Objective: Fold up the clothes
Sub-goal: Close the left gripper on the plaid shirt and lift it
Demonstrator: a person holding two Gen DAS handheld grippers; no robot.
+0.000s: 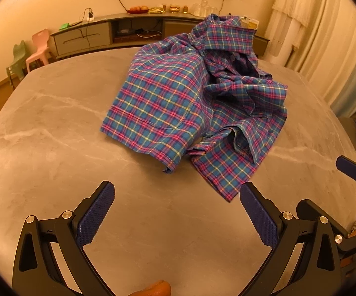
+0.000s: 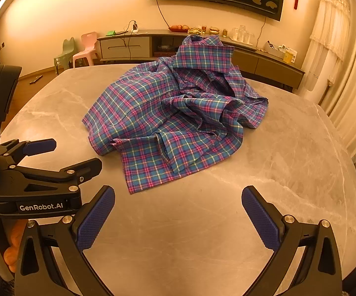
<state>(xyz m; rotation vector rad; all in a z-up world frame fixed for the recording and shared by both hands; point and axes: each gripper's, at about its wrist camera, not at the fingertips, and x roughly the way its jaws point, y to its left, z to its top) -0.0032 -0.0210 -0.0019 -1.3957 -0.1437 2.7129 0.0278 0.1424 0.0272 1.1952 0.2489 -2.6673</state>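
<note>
Warm amber cast over both views, moderately bright, colours shifted to orange. Soft even light, no hard shadows; faint shade under shirt (image 1: 192, 103) folds. Mild pale sheen on marble worktop (image 2: 289, 162). Strong fisheye bending: walls and curtain (image 2: 350, 61) curve, black vignette in corners. Centre sharp; far background slightly soft. Bright glare at upper left edge of right wrist view.
</note>
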